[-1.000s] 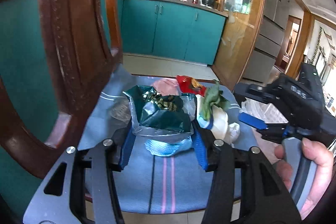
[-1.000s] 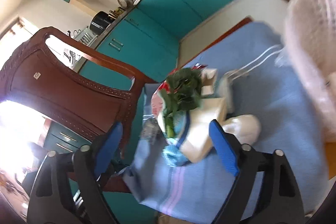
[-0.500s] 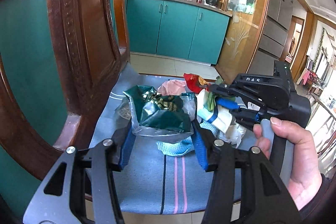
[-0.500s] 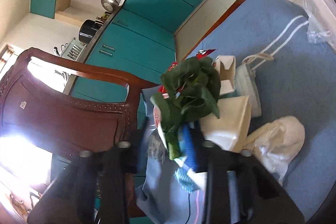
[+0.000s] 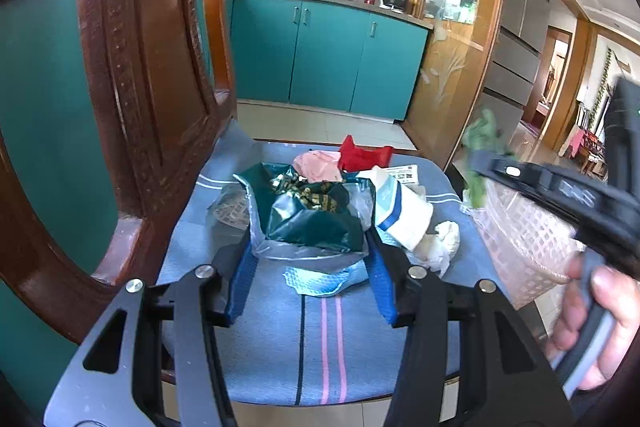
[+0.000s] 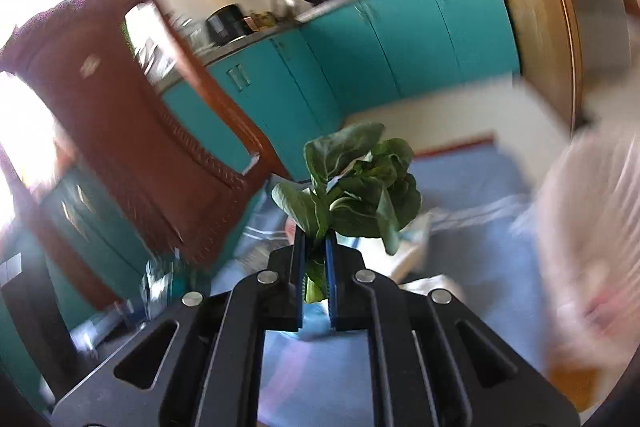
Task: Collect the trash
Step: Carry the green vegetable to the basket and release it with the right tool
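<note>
Right gripper (image 6: 315, 251): lower centre of the right wrist view, blue pads clenched on the stalk of a leafy green vegetable (image 6: 356, 187). Its jaws have just been closing, with the stalk between them. The leaves stand above the pads at frame centre, clear of the cushion. In the left wrist view the same gripper (image 5: 480, 167) enters from the right edge, carried by a hand (image 5: 592, 323) at lower right, with the blurred greens (image 5: 482, 143) at its tip above the basket.

Left gripper (image 5: 312, 275): lower centre of the left wrist view, jaws part open, one blue pad on either side of a dark green foil bag (image 5: 312, 211) that sits in clear plastic. Whether the pads press on the plastic cannot be told.

Trash pile: centre of the left wrist view, on a blue striped cushion (image 5: 320, 339). Items:
- pink crumpled piece (image 5: 316, 165), behind the foil bag
- red wrapper (image 5: 362, 157), upper right of the pile
- white carton with a blue band (image 5: 404, 211), right of the foil bag
- crumpled white tissue (image 5: 440, 243), just right of the carton
- pale blue mesh scrap (image 5: 320, 279), nearest the camera

Pink lattice basket (image 5: 528, 243): right of the cushion, lined with clear plastic.

Wooden chair back (image 5: 140, 67): left side of the frame.

Teal cabinets (image 5: 328, 59): background, upper centre.
</note>
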Demonstrator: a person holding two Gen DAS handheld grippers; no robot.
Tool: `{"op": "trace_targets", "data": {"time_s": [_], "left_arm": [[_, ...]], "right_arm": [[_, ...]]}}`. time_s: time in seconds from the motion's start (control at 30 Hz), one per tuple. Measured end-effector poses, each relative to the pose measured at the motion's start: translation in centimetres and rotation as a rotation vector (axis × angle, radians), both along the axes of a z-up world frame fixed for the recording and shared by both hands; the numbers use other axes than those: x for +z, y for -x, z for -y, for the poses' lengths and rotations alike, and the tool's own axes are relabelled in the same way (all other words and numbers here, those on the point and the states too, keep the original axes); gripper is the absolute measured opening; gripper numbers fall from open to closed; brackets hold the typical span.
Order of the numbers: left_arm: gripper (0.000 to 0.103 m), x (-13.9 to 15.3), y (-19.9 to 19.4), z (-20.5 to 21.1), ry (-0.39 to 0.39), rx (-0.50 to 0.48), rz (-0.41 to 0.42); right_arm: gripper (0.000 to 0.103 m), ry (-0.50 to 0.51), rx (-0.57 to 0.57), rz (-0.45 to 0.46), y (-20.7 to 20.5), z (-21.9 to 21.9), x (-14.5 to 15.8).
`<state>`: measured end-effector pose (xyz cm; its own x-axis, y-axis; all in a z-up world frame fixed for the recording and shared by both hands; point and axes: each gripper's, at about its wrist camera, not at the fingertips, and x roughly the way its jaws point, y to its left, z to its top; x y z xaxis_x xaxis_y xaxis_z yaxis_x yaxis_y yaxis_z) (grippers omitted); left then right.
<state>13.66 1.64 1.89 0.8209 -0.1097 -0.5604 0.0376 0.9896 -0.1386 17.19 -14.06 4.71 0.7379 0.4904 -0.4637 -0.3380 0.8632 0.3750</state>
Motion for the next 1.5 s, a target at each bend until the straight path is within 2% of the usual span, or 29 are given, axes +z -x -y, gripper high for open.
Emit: {"op": "trace_targets", "data": {"time_s": [0.1, 0.17, 0.43, 1.2, 1.37, 1.5], "left_arm": [[0.051, -0.1, 0.1, 0.9, -0.01, -0.019, -0.002], [0.051, -0.2, 0.2, 1.6, -0.019, -0.036, 0.0], [0.052, -0.2, 0.9, 3.0, -0.037, -0.07, 0.013], [0.052, -0.8, 0.2, 2.2, -0.045, -0.044, -0.007], [0.052, -0.8, 0.2, 2.2, -0.044, -0.044, -0.007], [0.052, -0.7, 0.2, 2.2, -0.04, -0.044, -0.005]], "right_arm": [[0.009, 0.16, 0.003, 0.11, 3.3, -0.4, 0.8], [0.009, 0.203, 0.013, 0.141, 4.5, -0.4, 0.7], [0.009, 0.206, 0.049, 0.12, 5.3, 0.0, -0.7], [0.009, 0.214, 0.075, 0.102, 5.1, -1.7, -0.4], [0.009, 0.21, 0.026, 0.119, 5.0, -0.2, 0.0], [0.009, 0.219, -0.076, 0.139, 4.3, 3.1, 0.7]]}}
